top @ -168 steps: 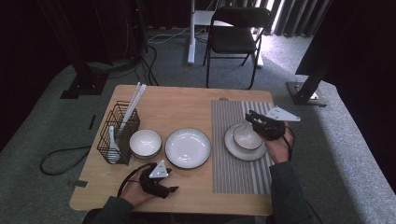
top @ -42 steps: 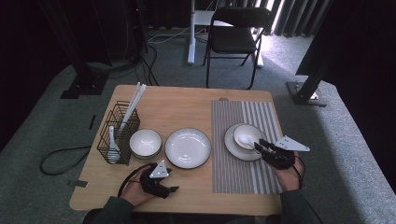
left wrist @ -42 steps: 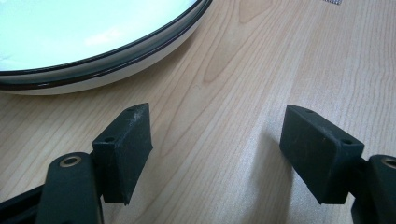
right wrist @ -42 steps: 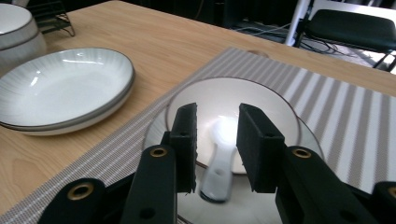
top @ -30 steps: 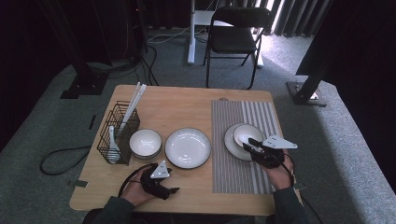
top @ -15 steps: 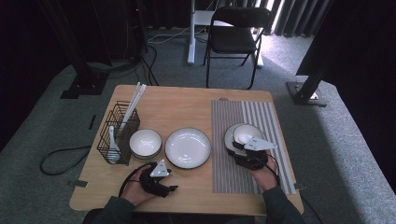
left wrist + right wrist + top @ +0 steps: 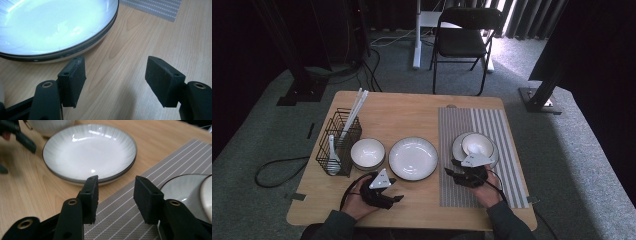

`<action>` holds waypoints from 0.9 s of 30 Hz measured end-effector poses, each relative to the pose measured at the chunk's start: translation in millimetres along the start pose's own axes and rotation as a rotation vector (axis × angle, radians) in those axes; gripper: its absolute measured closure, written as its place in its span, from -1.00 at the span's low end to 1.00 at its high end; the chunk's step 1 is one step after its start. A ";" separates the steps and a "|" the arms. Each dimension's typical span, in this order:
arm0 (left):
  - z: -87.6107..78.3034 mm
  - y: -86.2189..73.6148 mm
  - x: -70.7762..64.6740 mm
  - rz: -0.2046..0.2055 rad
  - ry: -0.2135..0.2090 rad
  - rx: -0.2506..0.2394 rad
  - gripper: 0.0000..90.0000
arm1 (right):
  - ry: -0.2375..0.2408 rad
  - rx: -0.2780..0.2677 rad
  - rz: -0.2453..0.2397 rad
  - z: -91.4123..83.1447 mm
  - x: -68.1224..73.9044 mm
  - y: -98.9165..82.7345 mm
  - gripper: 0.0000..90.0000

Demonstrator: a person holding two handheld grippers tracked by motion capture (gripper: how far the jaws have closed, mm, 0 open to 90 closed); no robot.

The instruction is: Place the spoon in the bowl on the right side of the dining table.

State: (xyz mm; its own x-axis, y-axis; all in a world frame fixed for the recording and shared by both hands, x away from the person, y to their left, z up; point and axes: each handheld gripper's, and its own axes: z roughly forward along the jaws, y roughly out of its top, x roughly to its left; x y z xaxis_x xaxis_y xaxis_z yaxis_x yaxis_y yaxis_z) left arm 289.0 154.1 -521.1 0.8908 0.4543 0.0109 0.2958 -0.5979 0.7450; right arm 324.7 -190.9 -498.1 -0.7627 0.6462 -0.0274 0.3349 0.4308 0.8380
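Right gripper (image 7: 115, 195): since a second ago it has left the small bowl (image 7: 477, 144), which sits on a plate (image 7: 458, 150) on the striped mat (image 7: 472, 120), and crossed toward the large plate (image 7: 90, 152) at the middle of the counter (image 7: 412, 110). Its jaws have just been opening; they stand parted with nothing between them, over the mat's near edge. Judgement: the bowl is set down and done with, and the large plate is the next thing to be lifted, probably onto the mat. Large plate: ahead of the right jaws, its rim just beyond their tips, not touched. Left gripper (image 7: 115, 82): jaws wide, having just eased in slightly, empty, over bare wood; the large plate's rim lies just ahead and left of the left pad. The right gripper view shows the plate as two stacked rims, a detail the high view does not resolve; the high view alone gives the wire rack (image 7: 339, 142) and second bowl (image 7: 367, 152), well left of both jaws.
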 end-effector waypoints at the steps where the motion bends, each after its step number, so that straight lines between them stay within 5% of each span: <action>1: -2.6 1.7 -0.3 0.001 0.007 -0.013 -0.26 | -0.009 0.007 -0.010 3.5 3.2 -2.3 0.18; 13: -17.8 9.9 1.2 -0.032 0.037 -0.085 -0.26 | 0.047 0.074 -0.008 21.7 20.7 -14.7 0.12; 27: -45.6 19.2 12.8 -0.046 0.120 -0.154 -0.26 | 0.088 0.147 -0.055 37.0 36.4 -25.2 0.07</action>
State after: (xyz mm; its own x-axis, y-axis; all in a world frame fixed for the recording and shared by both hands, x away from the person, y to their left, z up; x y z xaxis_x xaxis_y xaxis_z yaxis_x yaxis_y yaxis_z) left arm 290.3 178.5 -476.2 0.8271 0.5601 0.0471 0.2711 -0.4709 0.8395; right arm 309.0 -155.0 -540.4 -0.8254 0.5643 -0.0181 0.3637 0.5559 0.7475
